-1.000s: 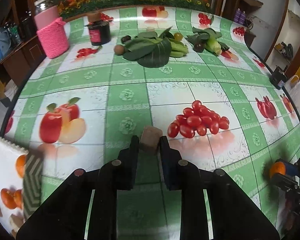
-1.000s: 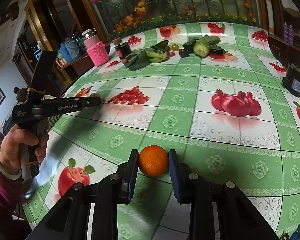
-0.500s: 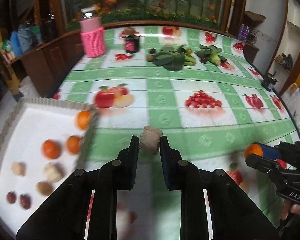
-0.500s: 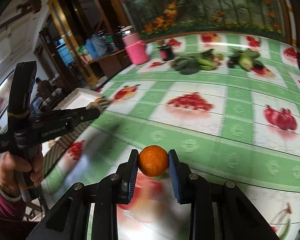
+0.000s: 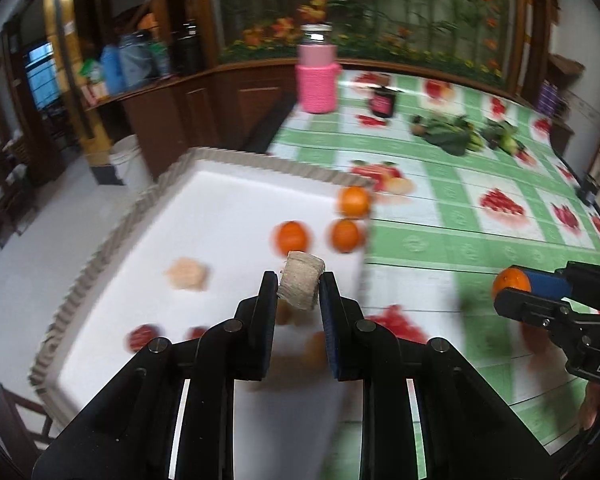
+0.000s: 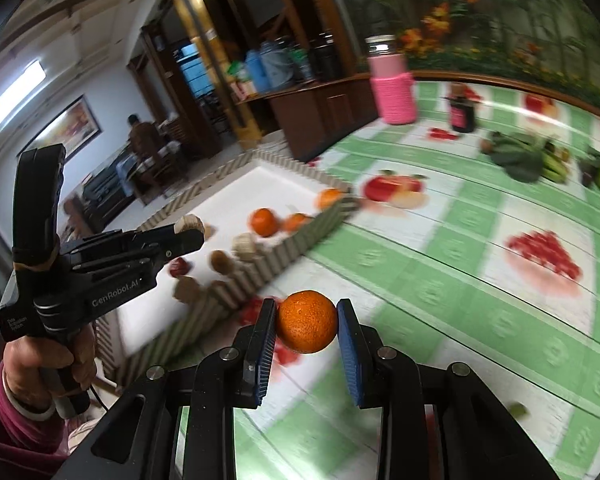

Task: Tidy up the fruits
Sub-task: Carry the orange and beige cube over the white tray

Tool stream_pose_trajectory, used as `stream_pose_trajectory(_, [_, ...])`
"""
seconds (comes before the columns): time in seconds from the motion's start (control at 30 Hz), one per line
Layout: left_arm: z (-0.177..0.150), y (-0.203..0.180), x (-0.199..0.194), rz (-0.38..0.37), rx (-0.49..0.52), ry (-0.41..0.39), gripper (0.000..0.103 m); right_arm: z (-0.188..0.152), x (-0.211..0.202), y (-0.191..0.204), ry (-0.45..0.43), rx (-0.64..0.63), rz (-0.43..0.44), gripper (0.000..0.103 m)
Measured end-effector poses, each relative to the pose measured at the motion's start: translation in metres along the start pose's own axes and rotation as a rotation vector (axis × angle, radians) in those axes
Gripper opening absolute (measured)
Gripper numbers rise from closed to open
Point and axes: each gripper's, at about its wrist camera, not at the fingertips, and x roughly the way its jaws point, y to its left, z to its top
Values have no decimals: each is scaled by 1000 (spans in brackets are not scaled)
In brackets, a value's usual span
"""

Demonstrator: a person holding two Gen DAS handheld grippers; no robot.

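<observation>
My left gripper (image 5: 299,286) has swung over the white tray (image 5: 236,200), fingers clamping the tan fruit (image 5: 301,285); my right gripper (image 6: 306,322) grips an orange (image 6: 307,321) above the tabletop (image 6: 460,280) beside it; both near release.

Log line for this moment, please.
left tongs: shut on beige chunk, above white tray | right tongs: shut on orange, above tablecloth beside tray
</observation>
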Motion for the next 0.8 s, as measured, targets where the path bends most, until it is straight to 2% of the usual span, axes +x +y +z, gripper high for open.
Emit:
stream_pose_trajectory(0.23, [-7, 44, -1, 93, -46, -19, 21, 23, 32, 38, 21, -67, 39, 29])
stream_pose_trajectory(0.4, [-10, 65, 2, 127, -72, -18, 21, 35, 50, 57, 41, -112, 48, 29])
stream_pose_trajectory(0.8, [-22, 91, 7, 144, -103, 4, 21, 51, 97, 83, 106, -167, 69, 29])
